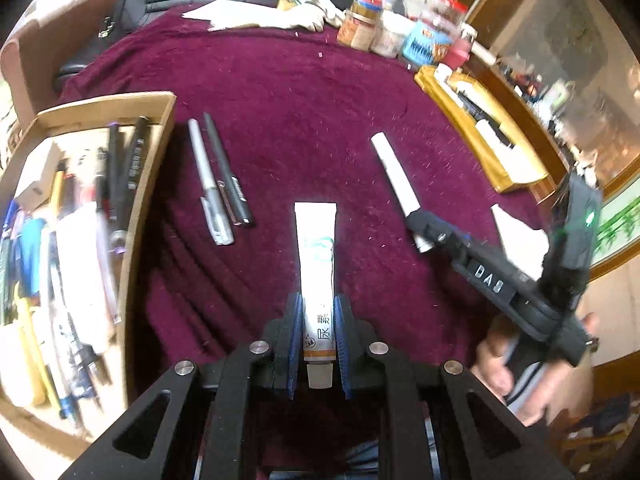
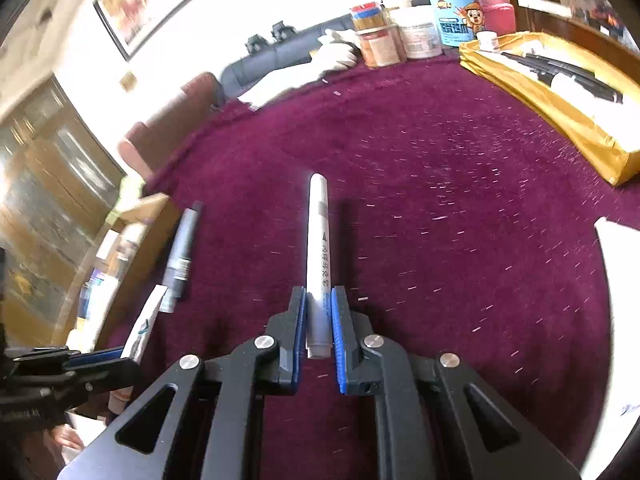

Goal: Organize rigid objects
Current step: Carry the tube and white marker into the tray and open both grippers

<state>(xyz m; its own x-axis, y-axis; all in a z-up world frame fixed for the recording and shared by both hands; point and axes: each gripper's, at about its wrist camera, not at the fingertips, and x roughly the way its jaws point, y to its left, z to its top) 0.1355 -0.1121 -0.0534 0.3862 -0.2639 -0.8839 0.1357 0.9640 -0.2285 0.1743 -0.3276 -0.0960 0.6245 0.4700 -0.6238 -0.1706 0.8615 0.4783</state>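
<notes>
Left tool (image 1: 318, 332) pinches the ointment tube (image 1: 316, 264), right tool (image 2: 319, 320) the white marker (image 2: 317, 256); carry both to their boxes: cardboard box (image 1: 152, 120) at nine o'clock.

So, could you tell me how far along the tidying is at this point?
Partly done. The cardboard box already holds many pens, and the yellow tray holds several items. In hand: the left gripper is shut on an ointment tube, the right gripper on a white marker. Left: a silver pen and a black pen lying on the maroon cloth.
</notes>
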